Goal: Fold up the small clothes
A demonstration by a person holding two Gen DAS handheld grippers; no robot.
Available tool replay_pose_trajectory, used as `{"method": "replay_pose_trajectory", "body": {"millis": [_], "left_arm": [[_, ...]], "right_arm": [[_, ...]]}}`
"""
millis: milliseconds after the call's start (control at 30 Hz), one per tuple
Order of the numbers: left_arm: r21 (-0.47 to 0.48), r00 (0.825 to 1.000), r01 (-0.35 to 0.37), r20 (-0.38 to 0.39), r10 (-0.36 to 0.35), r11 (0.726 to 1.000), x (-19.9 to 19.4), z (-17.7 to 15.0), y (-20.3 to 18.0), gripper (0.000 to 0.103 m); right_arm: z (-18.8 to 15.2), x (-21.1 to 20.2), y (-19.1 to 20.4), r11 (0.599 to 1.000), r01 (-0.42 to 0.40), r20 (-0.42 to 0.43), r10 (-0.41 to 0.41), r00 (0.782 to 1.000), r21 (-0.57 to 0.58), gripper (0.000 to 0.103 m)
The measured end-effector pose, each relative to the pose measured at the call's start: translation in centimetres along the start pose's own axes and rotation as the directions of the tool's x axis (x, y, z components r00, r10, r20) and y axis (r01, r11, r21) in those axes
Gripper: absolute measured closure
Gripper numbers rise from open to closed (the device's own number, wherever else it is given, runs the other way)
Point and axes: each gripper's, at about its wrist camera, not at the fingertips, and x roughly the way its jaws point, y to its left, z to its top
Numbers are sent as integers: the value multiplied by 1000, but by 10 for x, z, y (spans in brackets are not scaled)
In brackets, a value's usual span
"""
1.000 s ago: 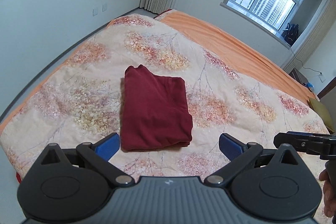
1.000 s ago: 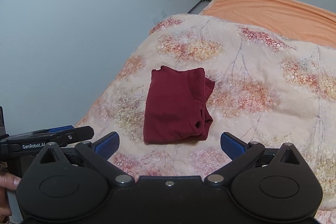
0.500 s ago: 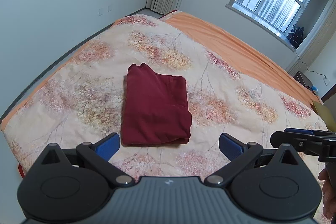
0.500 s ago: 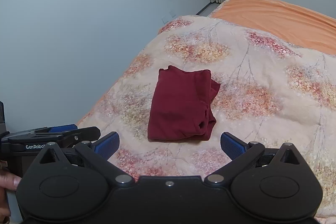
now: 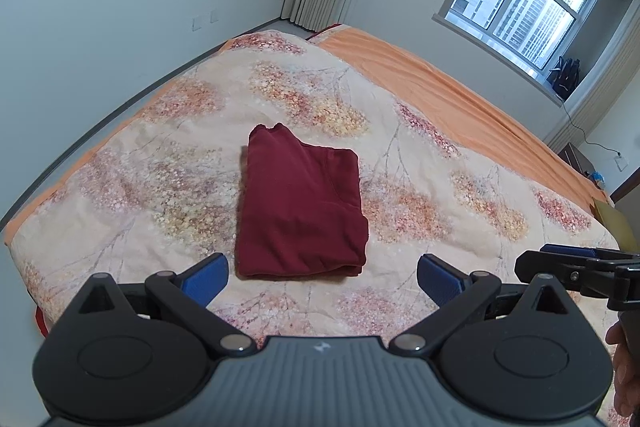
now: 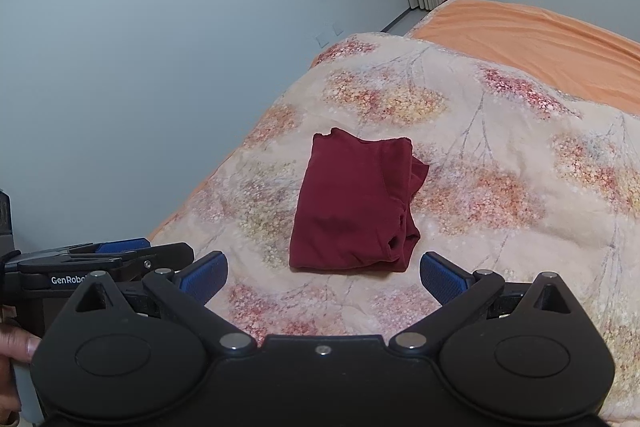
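I see the dark red folded garment [image 5: 300, 207] lying flat on the floral duvet [image 5: 420, 195], toward the bed's left edge. My left claw [image 5: 322, 273] stands wide, holding nothing, the garment's near edge just ahead between its fingers. My right claw [image 6: 323, 273] is likewise spread wide and empty, with the garment [image 6: 352, 203] just ahead of it.

Left gripper [image 5: 322, 277]: dark grey ribbed housing, black linkage arms, silver pivot screws, round black discs, blue ridged pads [image 5: 206, 277]. Right gripper [image 6: 323, 277]: matching build, black housing, small silver centre screw. White "GenRobo" lettering visible on left gripper's side in right wrist view.
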Motion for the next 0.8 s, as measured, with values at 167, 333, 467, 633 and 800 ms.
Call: {"method": "replay_pose_trajectory", "body": {"millis": [167, 333, 467, 633, 800], "left_arm": [[-5, 1000, 7, 5, -7, 1000, -2, 0, 6, 1], [-5, 1000, 5, 6, -5, 1000, -2, 0, 8, 1], [-6, 1000, 6, 4, -6, 1000, -1, 0, 12, 1], [-5, 1000, 8, 5, -8, 1000, -1, 1, 15, 1], [-1, 1000, 11, 7, -11, 1000, 1, 2, 16, 1]], "right_arm": [[-1, 1, 3, 1000, 0, -2, 0, 1000, -2, 1], [-1, 2, 3, 1000, -1, 1, 1, 1000, -3, 1], [-1, 3, 4, 1000, 0, 0, 0, 1000, -3, 1], [-1, 2, 4, 1000, -1, 1, 1, 1000, -4, 1], [-1, 4, 5, 1000, 1, 1, -1, 1000, -3, 1]]}}
